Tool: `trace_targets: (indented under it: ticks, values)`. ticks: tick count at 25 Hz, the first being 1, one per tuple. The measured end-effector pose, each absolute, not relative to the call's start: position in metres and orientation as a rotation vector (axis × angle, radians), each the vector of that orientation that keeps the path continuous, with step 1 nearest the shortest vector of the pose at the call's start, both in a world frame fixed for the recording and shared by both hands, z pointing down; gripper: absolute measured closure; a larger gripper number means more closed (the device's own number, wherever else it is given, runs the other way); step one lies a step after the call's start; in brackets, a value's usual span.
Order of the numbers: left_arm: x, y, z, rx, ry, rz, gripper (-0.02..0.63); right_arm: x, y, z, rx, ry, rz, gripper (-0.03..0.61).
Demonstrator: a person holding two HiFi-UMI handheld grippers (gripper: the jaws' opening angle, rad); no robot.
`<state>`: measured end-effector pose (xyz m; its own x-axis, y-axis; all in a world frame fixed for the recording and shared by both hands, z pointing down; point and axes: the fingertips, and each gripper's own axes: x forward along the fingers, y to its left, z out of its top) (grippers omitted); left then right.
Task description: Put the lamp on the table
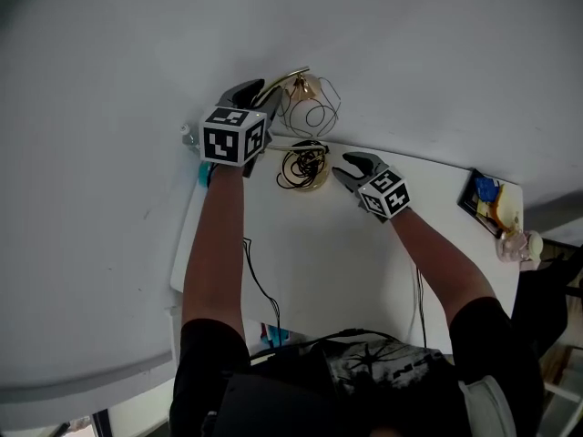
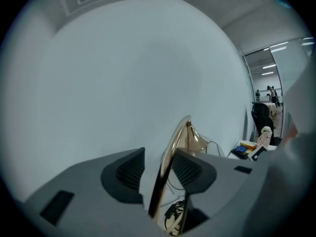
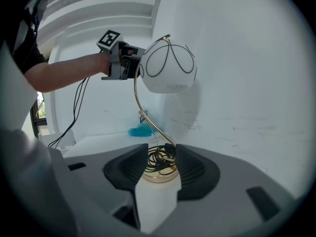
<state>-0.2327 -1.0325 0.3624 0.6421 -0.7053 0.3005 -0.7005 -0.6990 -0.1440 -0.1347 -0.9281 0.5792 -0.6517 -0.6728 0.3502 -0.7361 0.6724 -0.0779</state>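
The lamp stands on the white table (image 1: 301, 262) against the wall. Its round gold base (image 1: 303, 167) carries a coiled black cord, and a thin gold stem (image 3: 140, 107) curves up to a white globe shade (image 3: 168, 68) ringed with wire. My left gripper (image 1: 260, 96) is up at the top of the stem. In the left gripper view the stem (image 2: 165, 174) runs between the jaws, close against the right pad with a gap to the left pad, so the left gripper (image 2: 160, 167) is open. My right gripper (image 1: 349, 168) is open and empty, just right of the base (image 3: 159, 172).
A dark tray with small items (image 1: 483, 198) sits at the table's right end. A blue object (image 3: 140, 131) and a small bottle lie by the wall left of the lamp. Black cables (image 1: 260, 280) trail across the near table. The wall is right behind the lamp.
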Motion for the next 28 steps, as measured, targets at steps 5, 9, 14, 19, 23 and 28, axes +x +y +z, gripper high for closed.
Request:
trace_targets:
  ticks: [5, 9, 14, 19, 23, 28]
  values:
    - [-0.248, -1.023, 0.356, -2.756, 1.301, -0.528, 0.382, -0.137, -0.917, 0.567, 1.12, -2.595, 0.274, 0.414]
    - [-0.258, -1.006, 0.35, -2.738, 1.347, -0.486, 0.376, -0.141, -0.906, 0.557, 1.111, -2.61, 0.25, 0.414]
    - [-0.263, -0.973, 0.349, -2.772, 1.385, -0.413, 0.377, -0.144, -0.884, 0.546, 1.081, -2.625, 0.221, 0.414]
    - [-0.251, -0.924, 0.357, -2.811, 1.377, -0.394, 0.377, -0.143, -0.852, 0.519, 1.048, -2.669, 0.151, 0.416]
    - [-0.234, -0.877, 0.365, -2.866, 1.382, -0.331, 0.377, -0.133, -0.82, 0.503, 1.02, -2.707, 0.127, 0.416]
    - [-0.202, -0.814, 0.378, -2.949, 1.321, -0.268, 0.395, -0.113, -0.774, 0.487, 0.995, -2.738, 0.115, 0.454]
